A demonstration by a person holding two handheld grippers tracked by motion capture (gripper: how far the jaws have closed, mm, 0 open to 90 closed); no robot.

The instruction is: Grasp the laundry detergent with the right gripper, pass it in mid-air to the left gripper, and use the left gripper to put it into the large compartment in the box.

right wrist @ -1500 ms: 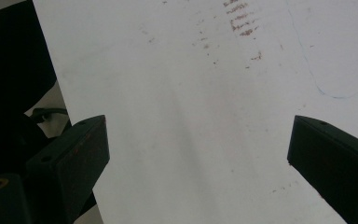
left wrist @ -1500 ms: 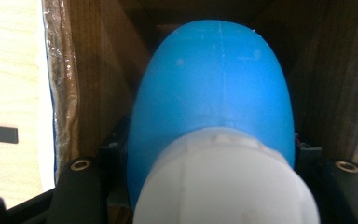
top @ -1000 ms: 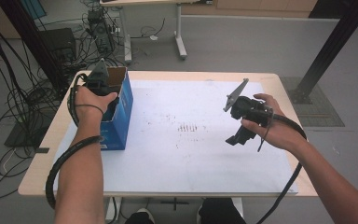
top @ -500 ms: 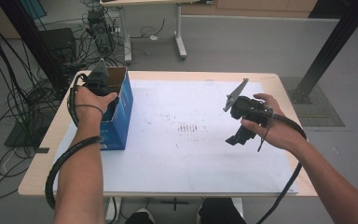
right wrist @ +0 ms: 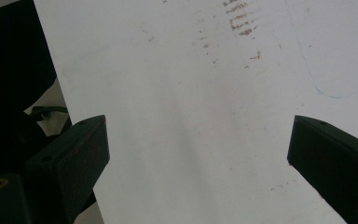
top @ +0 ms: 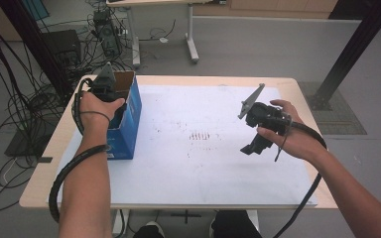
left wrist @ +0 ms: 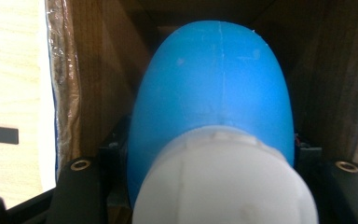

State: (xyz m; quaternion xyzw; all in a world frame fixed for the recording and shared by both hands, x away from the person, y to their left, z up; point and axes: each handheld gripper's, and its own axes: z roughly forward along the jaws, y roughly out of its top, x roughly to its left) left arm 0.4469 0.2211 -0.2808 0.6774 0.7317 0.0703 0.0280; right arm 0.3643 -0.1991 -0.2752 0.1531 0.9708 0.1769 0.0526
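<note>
The left gripper (top: 110, 85) reaches down into the open blue box (top: 129, 116) at nine o'clock on the table (top: 178, 198); its jaws are clamped on a blue-and-white bottle (left wrist: 214, 102) — brown cardboard walls on either side; the right gripper (top: 258, 130) hangs at three o'clock above the white sheet (right wrist: 191, 116) — jaws wide, nothing between them.

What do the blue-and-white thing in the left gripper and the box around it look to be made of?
The bottle looks like smooth, matt blue plastic with a white plastic cap; a faint mould seam runs down it. The box seems cardboard: brown fibrous inside walls, blue printed outside.
</note>
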